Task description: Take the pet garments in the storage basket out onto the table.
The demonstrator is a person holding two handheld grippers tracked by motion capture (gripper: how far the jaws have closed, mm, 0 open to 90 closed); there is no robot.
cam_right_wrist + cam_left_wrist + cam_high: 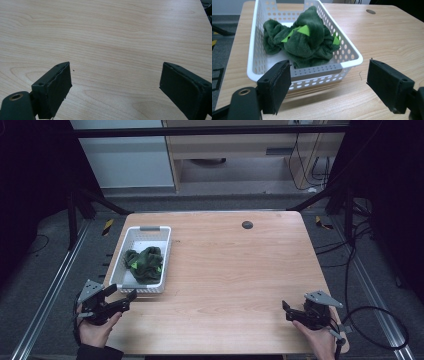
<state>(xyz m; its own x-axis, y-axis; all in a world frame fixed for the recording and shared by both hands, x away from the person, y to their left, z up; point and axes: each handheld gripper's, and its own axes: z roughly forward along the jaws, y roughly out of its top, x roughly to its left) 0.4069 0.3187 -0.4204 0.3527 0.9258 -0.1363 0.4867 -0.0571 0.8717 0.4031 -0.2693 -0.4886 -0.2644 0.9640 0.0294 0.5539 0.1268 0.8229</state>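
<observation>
The dark green plush cloth (pixel 304 41), with bright green felt triangles on it, lay bunched up inside my white perforated basket (pixel 354 56), which sat on the left part of the wooden bench (pixel 240 280), its long side running away from me. In the high view the cloth (pixel 145 264) filled the middle and near half of the basket (pixel 125 242). My left claw (pixel 122 297) rested at the bench's near left corner, just short of the basket's near end, with its jaws spread wide and nothing between them; from its own camera the basket's grey near handle (pixel 317 70) stood between the two black pads. My right claw (pixel 286 311) sat well apart at the near right edge over bare wood, jaws likewise wide open and empty. A small dark round grommet (pixel 247 224) marked the far side of the bench.
</observation>
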